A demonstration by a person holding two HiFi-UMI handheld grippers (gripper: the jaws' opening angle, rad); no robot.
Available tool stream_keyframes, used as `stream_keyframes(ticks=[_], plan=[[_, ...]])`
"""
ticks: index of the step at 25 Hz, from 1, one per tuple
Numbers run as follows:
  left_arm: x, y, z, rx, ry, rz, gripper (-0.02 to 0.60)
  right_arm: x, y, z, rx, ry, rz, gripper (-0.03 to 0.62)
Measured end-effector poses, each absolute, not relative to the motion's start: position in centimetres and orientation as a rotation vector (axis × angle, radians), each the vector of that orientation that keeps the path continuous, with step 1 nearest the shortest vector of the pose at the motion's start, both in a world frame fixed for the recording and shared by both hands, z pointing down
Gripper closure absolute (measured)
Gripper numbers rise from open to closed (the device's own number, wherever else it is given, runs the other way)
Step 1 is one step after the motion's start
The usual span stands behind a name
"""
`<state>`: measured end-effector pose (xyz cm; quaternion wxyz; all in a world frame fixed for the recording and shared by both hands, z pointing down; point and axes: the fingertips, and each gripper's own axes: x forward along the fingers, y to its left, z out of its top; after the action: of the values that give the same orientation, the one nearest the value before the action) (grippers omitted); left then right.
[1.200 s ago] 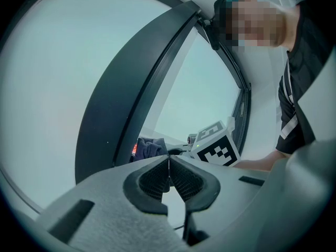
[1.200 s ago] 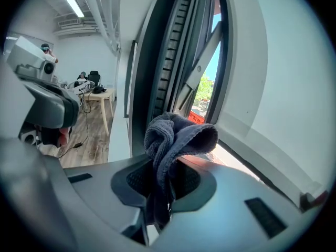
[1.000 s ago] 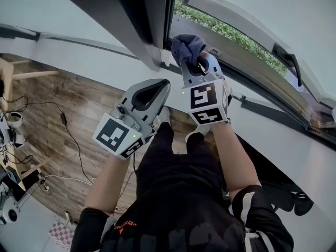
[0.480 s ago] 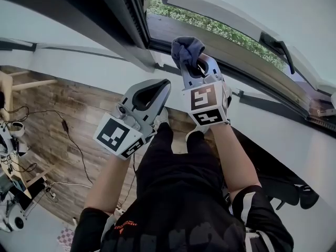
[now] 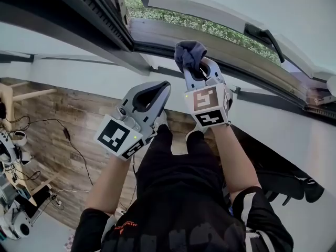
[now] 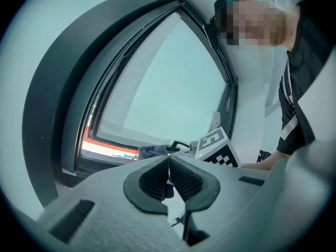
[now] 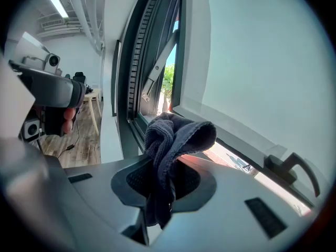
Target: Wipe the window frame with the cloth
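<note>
Cloth [image 5: 189, 54] isn't touched by the left gripper [image 5: 166, 84], which is kept clamped on nothing over the wood floor [image 5: 63, 114]. It's pinched, bunched up, in the right gripper [image 5: 199, 70] and has been shifted a little along the dark window frame [image 7: 134, 88] since a second ago, so wiping seems underway. White wall [image 5: 79, 75] is seen below.

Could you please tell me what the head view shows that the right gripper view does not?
Only the head view shows the right gripper's marker cube and the person's forearms. Only the right gripper view shows a ceiling light, the window stay, and the jaws shut on the tail of the cloth. Both show the cloth, the frame and the handle.
</note>
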<state>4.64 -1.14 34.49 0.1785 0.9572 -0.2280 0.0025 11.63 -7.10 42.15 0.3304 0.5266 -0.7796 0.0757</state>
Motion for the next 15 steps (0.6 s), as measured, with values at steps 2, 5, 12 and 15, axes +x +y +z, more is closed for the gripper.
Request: stream_keyframes(ticks=[2, 5, 12, 15], plan=[[5.1, -0.8, 34.4, 2.712, -0.637, 0.01, 0.559, 12.3, -6.7, 42.2, 1.389, -2.032, 0.203, 0.536], [5.5, -0.5, 34.3, 2.718, -0.629, 0.012, 0.56, 13.1, -6.4, 42.1, 1.405, -2.023, 0.209, 0.536], [5.3, -0.3, 33.7, 2.728, -0.637, 0.003, 0.56, 13.5, -6.1, 41.4, 1.437, -2.036, 0.213, 0.536], [4.7, -0.4, 33.0, 2.739, -0.654, -0.016, 0.56, 12.4, -6.2, 39.5, 1.45, -2.092, 0.172, 0.536]])
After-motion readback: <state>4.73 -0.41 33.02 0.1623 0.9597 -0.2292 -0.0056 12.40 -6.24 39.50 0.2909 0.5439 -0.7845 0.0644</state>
